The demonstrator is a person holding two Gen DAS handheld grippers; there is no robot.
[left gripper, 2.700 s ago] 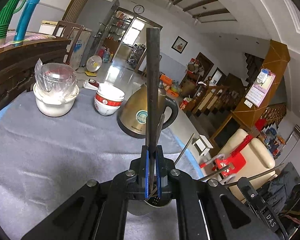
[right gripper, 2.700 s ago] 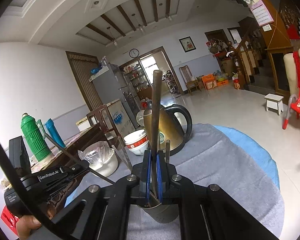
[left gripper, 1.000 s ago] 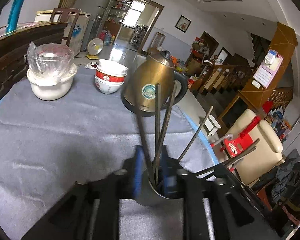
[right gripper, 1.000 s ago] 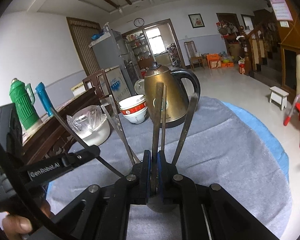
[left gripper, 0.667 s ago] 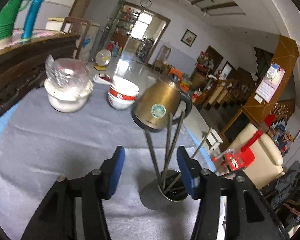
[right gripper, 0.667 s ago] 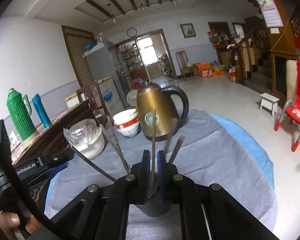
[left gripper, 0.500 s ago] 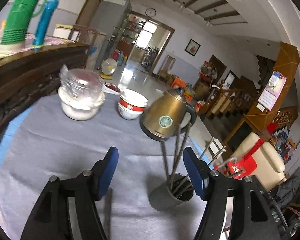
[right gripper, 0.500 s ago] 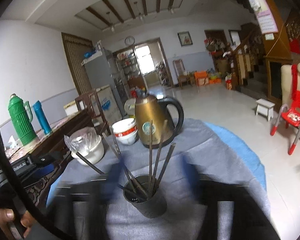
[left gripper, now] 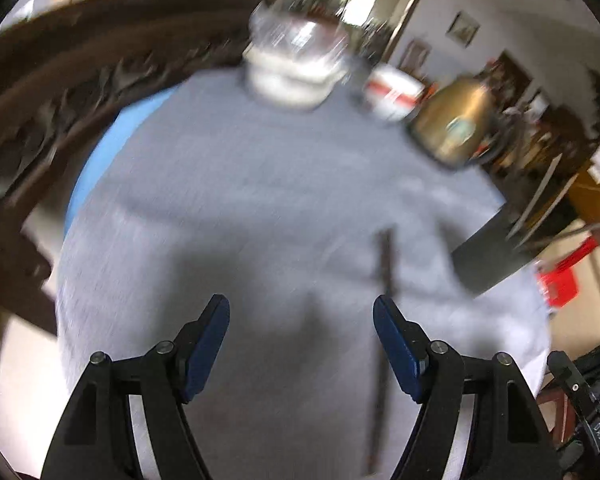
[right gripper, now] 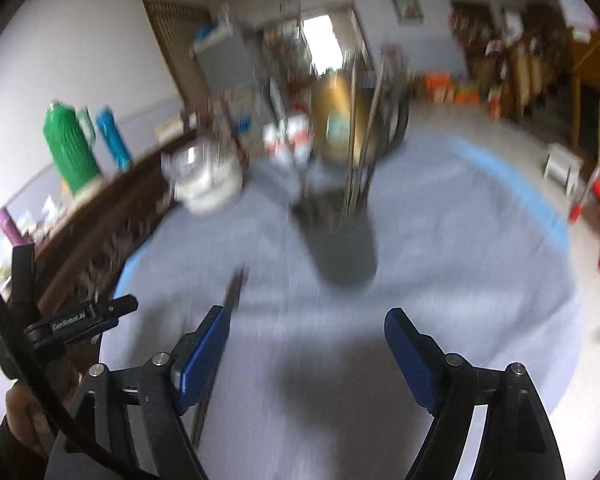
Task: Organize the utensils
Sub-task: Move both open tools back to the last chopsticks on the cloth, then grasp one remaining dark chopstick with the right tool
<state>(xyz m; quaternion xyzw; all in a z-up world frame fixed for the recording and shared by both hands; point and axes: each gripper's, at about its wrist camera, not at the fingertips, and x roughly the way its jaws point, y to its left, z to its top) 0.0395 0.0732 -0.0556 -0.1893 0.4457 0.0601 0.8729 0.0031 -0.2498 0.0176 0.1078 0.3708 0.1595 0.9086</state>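
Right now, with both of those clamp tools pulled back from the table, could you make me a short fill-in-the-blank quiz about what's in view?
1. Both the left gripper and the right gripper have their jaws ____.
2. One loose utensil lies flat on the ____ tablecloth.
3. The other utensils stand in the dark ____.
4. Behind it sits a gold-coloured ____.

Missing words: open; grey; holder; kettle

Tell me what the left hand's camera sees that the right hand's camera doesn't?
Only the left wrist view shows the left gripper, open over the grey tablecloth.

Only the right wrist view shows the right gripper, also open, and the green flask on the sideboard.

Both show the utensil holder with sticks standing in it, the brass kettle, the white pot and one dark utensil lying flat on the cloth. Both views are blurred.
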